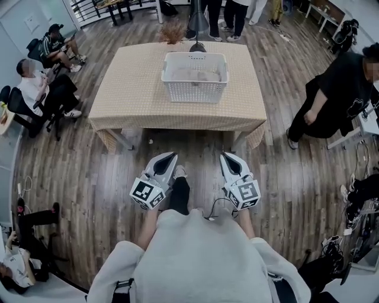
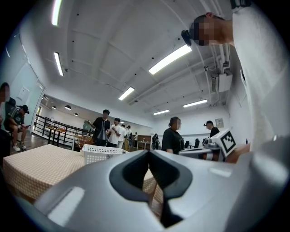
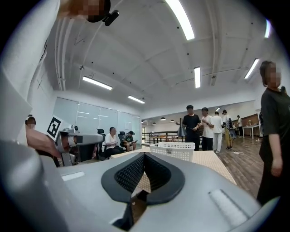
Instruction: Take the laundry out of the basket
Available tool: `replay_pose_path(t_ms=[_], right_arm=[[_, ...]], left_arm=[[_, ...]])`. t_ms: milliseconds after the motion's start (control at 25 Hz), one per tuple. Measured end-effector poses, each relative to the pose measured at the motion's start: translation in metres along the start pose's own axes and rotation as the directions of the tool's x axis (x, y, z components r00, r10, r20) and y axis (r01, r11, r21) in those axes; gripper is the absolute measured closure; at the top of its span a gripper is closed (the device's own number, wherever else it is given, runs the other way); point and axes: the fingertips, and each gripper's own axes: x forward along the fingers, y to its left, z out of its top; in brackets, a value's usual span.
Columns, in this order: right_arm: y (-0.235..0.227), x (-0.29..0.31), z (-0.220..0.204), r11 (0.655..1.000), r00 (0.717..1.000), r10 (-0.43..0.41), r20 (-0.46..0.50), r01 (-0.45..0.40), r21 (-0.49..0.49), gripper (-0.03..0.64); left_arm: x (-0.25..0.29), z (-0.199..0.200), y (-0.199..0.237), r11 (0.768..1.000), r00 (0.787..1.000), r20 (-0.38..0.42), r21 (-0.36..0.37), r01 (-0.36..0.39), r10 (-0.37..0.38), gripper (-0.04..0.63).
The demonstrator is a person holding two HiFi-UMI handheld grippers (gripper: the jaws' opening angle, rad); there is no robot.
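A white slatted laundry basket (image 1: 195, 76) stands at the far middle of a table (image 1: 136, 100) covered in a tan checked cloth. Pale laundry (image 1: 200, 74) lies inside it, dim through the slats. The basket also shows far ahead in the left gripper view (image 2: 97, 153) and the right gripper view (image 3: 172, 151). Both grippers hang over the wooden floor, well short of the table's near edge. My left gripper (image 1: 170, 157) is shut and empty, as is my right gripper (image 1: 226, 157).
Seated people (image 1: 44, 83) line the left side. A person in black (image 1: 337, 97) stands at the right of the table, and others stand behind it (image 1: 228, 15). Cables and gear (image 1: 355, 231) lie at the right edge. Wooden floor (image 1: 89, 177) separates me from the table.
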Motion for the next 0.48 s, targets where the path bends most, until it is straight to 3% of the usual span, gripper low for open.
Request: replay_pose_path(t_ms=[480], right_arm=[[-0.046,0.079,0.013,1.0,1.0,0.0,-0.011,0.0,-0.022,0.618]], left_arm=[[0.069,0.003,0.065,1.0,1.0,0.023,-0.015,0.021,-0.021,0.586]])
